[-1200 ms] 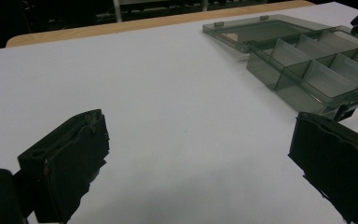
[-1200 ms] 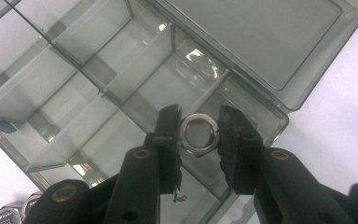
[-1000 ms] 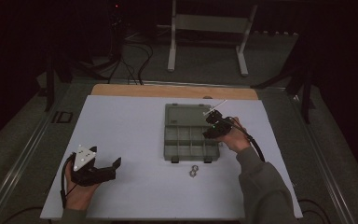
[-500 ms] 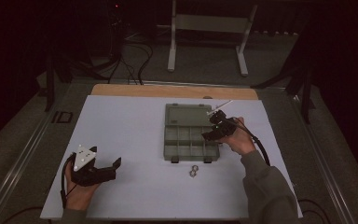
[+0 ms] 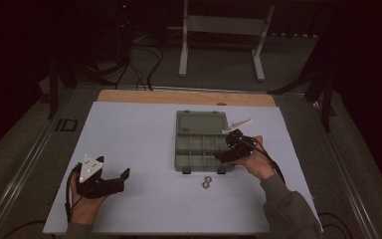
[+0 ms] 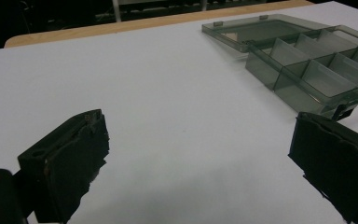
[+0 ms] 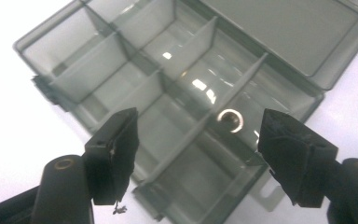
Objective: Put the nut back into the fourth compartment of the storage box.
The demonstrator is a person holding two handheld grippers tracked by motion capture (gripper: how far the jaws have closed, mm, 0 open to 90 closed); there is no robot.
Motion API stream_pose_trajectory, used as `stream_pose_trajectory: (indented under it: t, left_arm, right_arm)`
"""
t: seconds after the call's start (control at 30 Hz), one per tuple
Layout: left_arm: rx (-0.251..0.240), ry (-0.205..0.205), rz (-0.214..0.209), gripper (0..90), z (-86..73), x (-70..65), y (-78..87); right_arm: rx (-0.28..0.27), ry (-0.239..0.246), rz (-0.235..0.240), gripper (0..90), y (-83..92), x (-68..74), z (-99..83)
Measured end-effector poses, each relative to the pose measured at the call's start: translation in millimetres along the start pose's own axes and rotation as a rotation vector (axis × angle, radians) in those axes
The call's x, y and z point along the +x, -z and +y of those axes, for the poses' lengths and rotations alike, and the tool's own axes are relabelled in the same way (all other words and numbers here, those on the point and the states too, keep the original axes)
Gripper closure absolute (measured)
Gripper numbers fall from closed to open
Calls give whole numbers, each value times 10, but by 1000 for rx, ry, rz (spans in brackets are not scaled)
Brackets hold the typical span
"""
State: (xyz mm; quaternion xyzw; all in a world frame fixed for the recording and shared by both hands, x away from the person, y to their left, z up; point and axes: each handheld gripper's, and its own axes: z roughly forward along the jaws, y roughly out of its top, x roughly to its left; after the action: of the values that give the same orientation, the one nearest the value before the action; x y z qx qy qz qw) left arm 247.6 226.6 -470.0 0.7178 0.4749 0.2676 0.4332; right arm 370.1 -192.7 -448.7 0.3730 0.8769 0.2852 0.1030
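Note:
A translucent grey organizer box [image 5: 199, 144] lies open mid-table, its lid [image 5: 201, 122] flat behind it. My right gripper [image 5: 224, 155] hovers over the box's right front corner. Its jaws have just been opening and stand open [image 7: 198, 116], with nothing between the pads. Below them a small metal nut [image 7: 230, 120] lies in one compartment of the box [image 7: 121, 70]. Two more nuts [image 5: 207, 183] sit on the white sheet just in front of the box. My left gripper [image 5: 119, 180] rests open at the near left, its jaws [image 6: 198, 121] over bare sheet, the box [image 6: 307, 65] off to its right.
The white sheet [image 5: 139, 134] covers the table, with a wooden strip [image 5: 184, 97] along its far edge. A metal stand [image 5: 221, 45] and cables [image 5: 139, 69] lie on the dark floor behind. A metal rail [image 5: 25, 164] runs along the table's left side.
My right gripper has drawn back toward the near side along the box's right end, and its jaws have spread. The left hand has stayed still.

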Motion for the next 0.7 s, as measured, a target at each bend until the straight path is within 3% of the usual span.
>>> stream_pose_trajectory:
  t: [0.37, 0.7]
  left_arm:
    - [0, 0, -1, 44, 0, -1, 1]
    - [0, 1, -1, 44, -1, -6, -2]
  right_arm:
    - [-42, 62, 14, 306, 71, 296, -116]
    - [-67, 113, 59, 338, 106, 517, -226]
